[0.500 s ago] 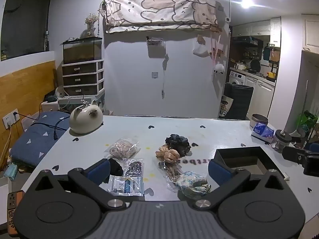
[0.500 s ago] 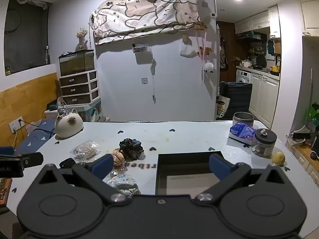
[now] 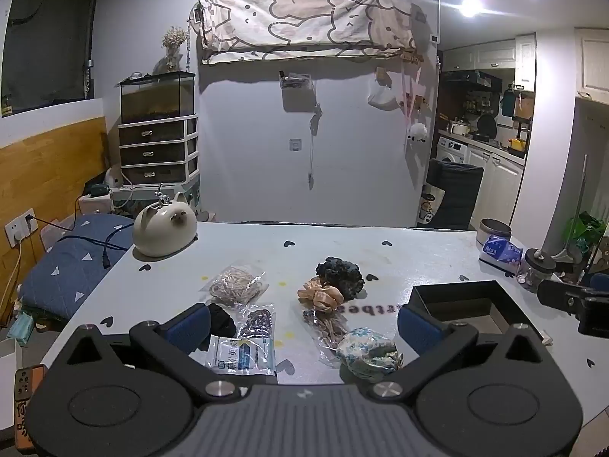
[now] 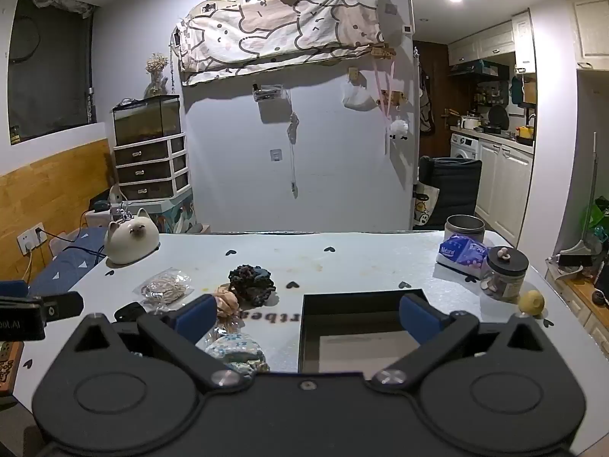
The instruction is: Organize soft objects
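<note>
Jaws: left gripper (image 3: pixel 304 325) and right gripper (image 4: pixel 306 314) both spread wide, empty. Floral scrunchie (image 3: pixel 367 348) nearest, beside black box (image 4: pixel 357 337). Advice: pinch its bunched middle, lift clear of the neighbouring packet.

Black scrunchie (image 3: pixel 340 276) touching peach scrunchie (image 3: pixel 321 297), floral scrunchie (image 3: pixel 367 354) nearer.
</note>
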`<action>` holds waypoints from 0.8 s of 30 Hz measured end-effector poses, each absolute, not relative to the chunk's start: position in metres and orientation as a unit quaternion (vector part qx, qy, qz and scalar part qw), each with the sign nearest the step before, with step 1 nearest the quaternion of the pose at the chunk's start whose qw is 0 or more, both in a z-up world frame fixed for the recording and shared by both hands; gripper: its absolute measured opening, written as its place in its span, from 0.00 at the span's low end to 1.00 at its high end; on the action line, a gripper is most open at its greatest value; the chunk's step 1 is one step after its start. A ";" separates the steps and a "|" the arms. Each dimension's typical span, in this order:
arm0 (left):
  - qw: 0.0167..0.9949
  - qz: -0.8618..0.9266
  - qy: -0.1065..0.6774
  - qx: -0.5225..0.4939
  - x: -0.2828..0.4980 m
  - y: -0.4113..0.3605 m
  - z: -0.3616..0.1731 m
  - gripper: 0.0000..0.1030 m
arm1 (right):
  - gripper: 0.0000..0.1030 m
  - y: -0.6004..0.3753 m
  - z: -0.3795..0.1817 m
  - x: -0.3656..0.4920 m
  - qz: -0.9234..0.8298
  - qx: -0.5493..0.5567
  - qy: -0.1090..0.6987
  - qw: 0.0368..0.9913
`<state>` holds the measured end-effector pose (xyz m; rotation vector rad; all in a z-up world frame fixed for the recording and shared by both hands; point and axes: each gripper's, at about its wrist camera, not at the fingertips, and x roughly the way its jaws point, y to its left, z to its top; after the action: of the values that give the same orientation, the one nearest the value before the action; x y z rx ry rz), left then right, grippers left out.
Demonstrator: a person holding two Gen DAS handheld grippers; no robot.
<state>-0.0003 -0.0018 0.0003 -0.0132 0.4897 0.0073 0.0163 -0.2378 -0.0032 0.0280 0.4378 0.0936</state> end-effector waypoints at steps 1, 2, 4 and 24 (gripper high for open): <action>0.970 0.004 0.243 -0.006 0.000 -0.002 0.000 1.00 | 1.00 -0.238 -0.003 0.016 0.046 0.014 0.217 0.975; 0.970 0.002 0.243 -0.008 0.000 0.000 0.000 1.00 | 1.00 -0.238 -0.003 0.016 0.046 0.014 0.217 0.975; 0.970 0.002 0.243 -0.008 0.000 0.000 0.000 1.00 | 1.00 -0.237 -0.003 0.016 0.046 0.014 0.217 0.975; 0.970 0.000 0.242 -0.008 -0.004 0.000 -0.002 1.00 | 1.00 -0.235 -0.003 0.014 0.046 0.013 0.218 0.975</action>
<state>-0.0042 -0.0001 -0.0020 -0.0169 0.4892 -0.0001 0.0139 -0.2346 -0.0026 0.0253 0.4393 0.0922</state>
